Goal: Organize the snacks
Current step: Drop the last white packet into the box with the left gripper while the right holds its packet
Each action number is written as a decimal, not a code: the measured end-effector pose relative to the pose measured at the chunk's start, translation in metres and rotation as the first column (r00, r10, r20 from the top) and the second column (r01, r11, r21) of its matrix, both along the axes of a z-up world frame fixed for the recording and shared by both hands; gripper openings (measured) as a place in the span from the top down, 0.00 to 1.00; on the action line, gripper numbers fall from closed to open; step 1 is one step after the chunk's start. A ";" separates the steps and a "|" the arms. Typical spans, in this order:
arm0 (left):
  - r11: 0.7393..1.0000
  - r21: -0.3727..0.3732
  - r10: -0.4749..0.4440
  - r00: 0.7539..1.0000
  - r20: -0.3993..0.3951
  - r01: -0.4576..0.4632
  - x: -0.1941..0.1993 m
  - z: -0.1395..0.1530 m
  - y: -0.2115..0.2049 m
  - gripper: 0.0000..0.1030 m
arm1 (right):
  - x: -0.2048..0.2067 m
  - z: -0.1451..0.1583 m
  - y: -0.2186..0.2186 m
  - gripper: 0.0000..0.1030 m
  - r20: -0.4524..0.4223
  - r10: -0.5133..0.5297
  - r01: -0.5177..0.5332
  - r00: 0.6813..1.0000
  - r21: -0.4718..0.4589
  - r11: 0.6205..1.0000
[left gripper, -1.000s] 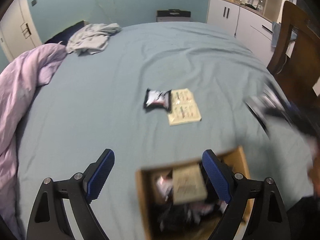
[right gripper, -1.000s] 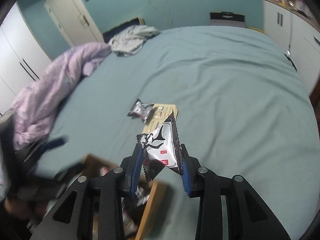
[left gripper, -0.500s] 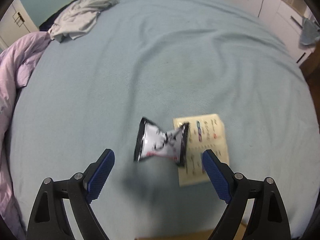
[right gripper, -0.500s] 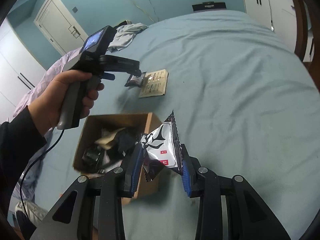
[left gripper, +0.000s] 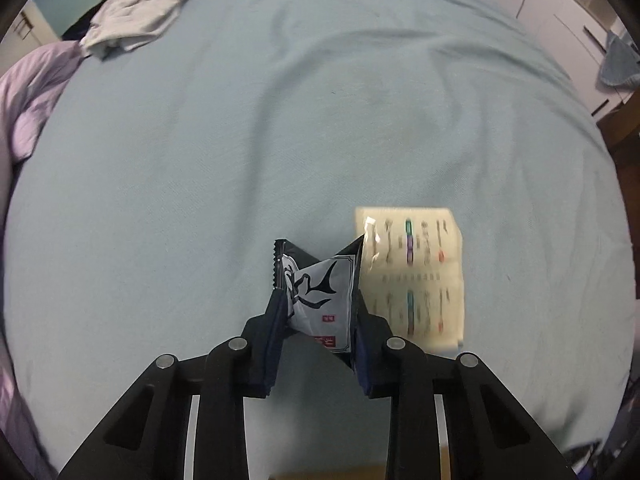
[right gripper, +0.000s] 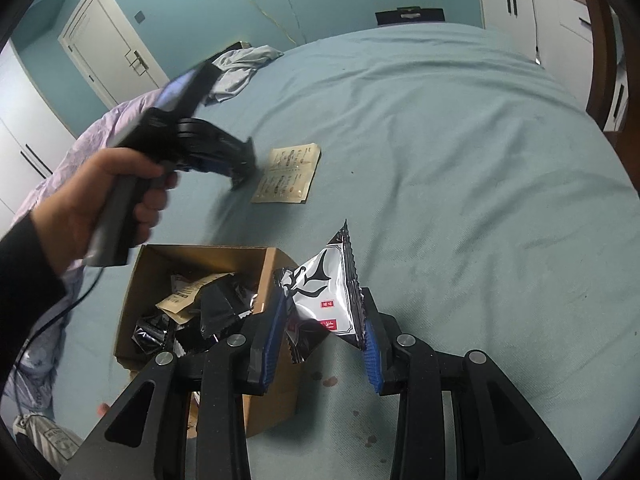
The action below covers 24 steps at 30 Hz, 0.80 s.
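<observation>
My left gripper points steeply down at the blue bed sheet. Its jaws are closing, and the pads pinch a black and white snack packet, which is crumpled between them. A flat cream packet lies on the sheet just right of it. My right gripper is shut on a second black and white packet, held upright beside the right rim of a cardboard box with several packets inside. In the right wrist view a hand holds the left gripper next to the cream packet.
A purple duvet is bunched along the bed's left side, and a grey garment lies at the far left corner. White cabinets and a dark wooden frame stand to the right. A white door is at the back left.
The left gripper left the box, came down over the packet on the sheet and closed its wide jaws onto it. The right gripper, still holding its packet, settled beside the box.
</observation>
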<state>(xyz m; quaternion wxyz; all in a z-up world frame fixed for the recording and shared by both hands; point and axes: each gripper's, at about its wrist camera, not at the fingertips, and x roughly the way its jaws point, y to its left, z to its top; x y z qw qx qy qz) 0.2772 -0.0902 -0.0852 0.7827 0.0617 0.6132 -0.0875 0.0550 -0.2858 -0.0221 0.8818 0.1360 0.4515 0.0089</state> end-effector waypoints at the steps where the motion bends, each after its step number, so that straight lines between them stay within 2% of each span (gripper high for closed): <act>1: 1.000 -0.002 0.003 1.000 0.016 -0.003 -0.007 0.008 0.005 0.72 | -0.001 0.001 0.003 0.68 0.002 0.002 -0.002 1.000 -0.015 1.000; 4: 1.000 -0.007 0.004 0.997 0.074 -0.003 -0.038 0.041 0.020 0.72 | -0.004 0.005 0.008 0.68 0.010 0.005 -0.004 1.000 -0.040 0.999; 10: 0.997 -0.064 -0.020 0.984 0.175 0.032 -0.108 0.105 0.044 0.72 | -0.015 0.016 0.011 0.68 0.025 -0.005 0.006 1.000 -0.016 1.000; 13: 0.995 -0.086 -0.037 0.975 0.219 0.057 -0.142 0.123 0.048 0.72 | -0.022 0.024 0.013 0.68 0.050 -0.006 0.008 0.999 -0.027 1.000; 19: 0.981 -0.169 -0.050 0.961 0.271 0.098 -0.204 0.130 0.043 0.72 | -0.036 0.028 0.012 0.68 0.091 -0.009 0.011 0.996 -0.018 1.000; 24: 0.971 -0.211 -0.043 0.954 0.296 0.109 -0.229 0.105 0.039 0.72 | -0.041 0.026 0.012 0.68 0.087 -0.021 0.024 0.996 -0.036 0.999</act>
